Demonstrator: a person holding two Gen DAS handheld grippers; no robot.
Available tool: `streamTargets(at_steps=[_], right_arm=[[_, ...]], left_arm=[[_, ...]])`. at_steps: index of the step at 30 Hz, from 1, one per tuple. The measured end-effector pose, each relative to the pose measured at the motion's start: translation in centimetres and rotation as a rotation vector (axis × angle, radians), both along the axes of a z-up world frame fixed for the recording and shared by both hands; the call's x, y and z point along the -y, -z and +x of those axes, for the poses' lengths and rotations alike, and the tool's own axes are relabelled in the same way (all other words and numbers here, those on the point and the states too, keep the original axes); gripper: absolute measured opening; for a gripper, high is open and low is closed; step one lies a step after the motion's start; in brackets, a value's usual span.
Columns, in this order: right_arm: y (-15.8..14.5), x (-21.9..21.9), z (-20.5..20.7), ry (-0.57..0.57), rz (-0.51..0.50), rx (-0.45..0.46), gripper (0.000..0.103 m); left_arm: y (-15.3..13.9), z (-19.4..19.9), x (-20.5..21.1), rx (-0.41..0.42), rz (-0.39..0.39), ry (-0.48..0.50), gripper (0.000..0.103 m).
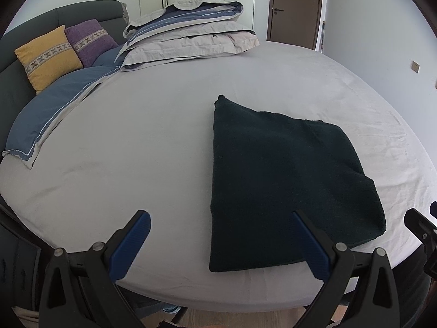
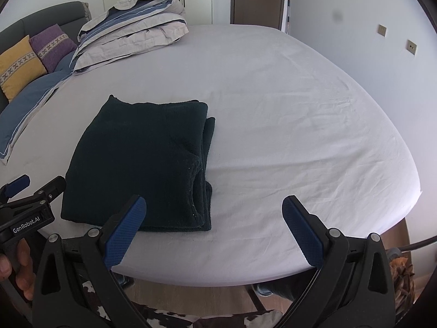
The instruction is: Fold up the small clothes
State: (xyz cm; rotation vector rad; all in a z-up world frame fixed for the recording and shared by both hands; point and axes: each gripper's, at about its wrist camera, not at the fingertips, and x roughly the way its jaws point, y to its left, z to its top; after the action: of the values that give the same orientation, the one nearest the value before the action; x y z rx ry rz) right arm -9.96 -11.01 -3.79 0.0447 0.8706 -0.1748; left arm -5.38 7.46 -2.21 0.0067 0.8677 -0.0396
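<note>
A dark green knitted garment (image 1: 284, 183) lies folded flat on the grey bed sheet (image 1: 136, 150), near the front edge. In the right wrist view the garment (image 2: 142, 161) shows stacked layers along its right side. My left gripper (image 1: 221, 216) is open and empty, held above the front edge with its right finger over the garment's near left corner. My right gripper (image 2: 214, 202) is open and empty, just right of the garment's near right corner. The left gripper also shows in the right wrist view (image 2: 35, 186) at the garment's left.
A folded grey and blue duvet (image 1: 191, 35) lies at the back of the bed. Yellow (image 1: 49, 54) and purple (image 1: 90, 41) cushions and a blue pillow (image 1: 54, 106) lie at the left by the dark headboard. A white wall (image 2: 382, 54) runs along the right. A door (image 1: 295, 5) is behind.
</note>
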Motion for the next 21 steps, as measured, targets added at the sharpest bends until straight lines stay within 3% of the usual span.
streamTargets(at_steps=[21], right_arm=[[0.66,0.19,0.21,0.005,0.016,-0.013,0.102]], left_arm=[[0.02,0.09,0.01,-0.004,0.006,0.004,0.103]])
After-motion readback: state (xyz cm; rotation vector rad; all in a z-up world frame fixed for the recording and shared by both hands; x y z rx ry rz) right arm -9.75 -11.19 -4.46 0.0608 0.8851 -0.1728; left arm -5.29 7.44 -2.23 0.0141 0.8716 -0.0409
